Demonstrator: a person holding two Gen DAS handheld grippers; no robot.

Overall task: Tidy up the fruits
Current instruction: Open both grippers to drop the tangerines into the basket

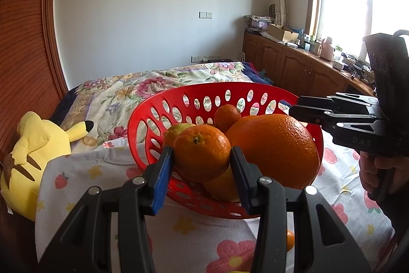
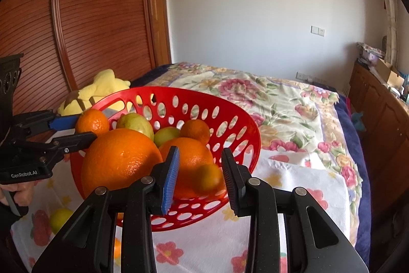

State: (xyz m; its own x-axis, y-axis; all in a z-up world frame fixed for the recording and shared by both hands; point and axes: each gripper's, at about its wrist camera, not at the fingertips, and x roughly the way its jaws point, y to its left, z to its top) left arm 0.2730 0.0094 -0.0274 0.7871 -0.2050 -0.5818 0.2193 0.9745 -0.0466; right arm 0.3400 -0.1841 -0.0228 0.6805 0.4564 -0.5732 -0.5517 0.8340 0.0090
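Left gripper (image 1: 202, 163): pinching a small orange (image 1: 202, 152) between both pads, held above the near rim of the red basket (image 1: 143, 119). Judged purpose: carrying the fruit over the rim for release inside.

Right gripper (image 2: 199, 178): jaws spread, pads clear of any fruit. A small blurred fruit (image 2: 208, 179) sits between them; blur suggests it is falling, judged just released. Whether it will settle inside the basket cannot be told.

Basket position: resting on a white flower-print cloth (image 2: 294, 175) spread over the near end of the bed (image 2: 281, 99), tilted toward the cameras.

Basket contents: one large orange (image 2: 120, 157) at the near rim, a second orange (image 2: 191, 157) behind it, a smaller one (image 2: 195, 131) toward the far wall, and two yellow-green fruits (image 2: 135, 123). The pile stands above the near rim.

Loose fruit: a yellow-green piece (image 2: 60, 219) on the cloth toward the bed's near left corner; an orange piece (image 1: 290, 238) on the cloth below the basket, partly hidden by gripper arms. Judged still to be collected.

Obstructions: the large orange crowds the near rim beside the held fruit; a roll-off is possible. The two grippers work close together across the basket.

Surroundings: yellow plush toy (image 1: 28, 152) at the bed's left edge against the wooden slatted door (image 2: 89, 30); wooden cabinets (image 1: 294, 65) along the window side.
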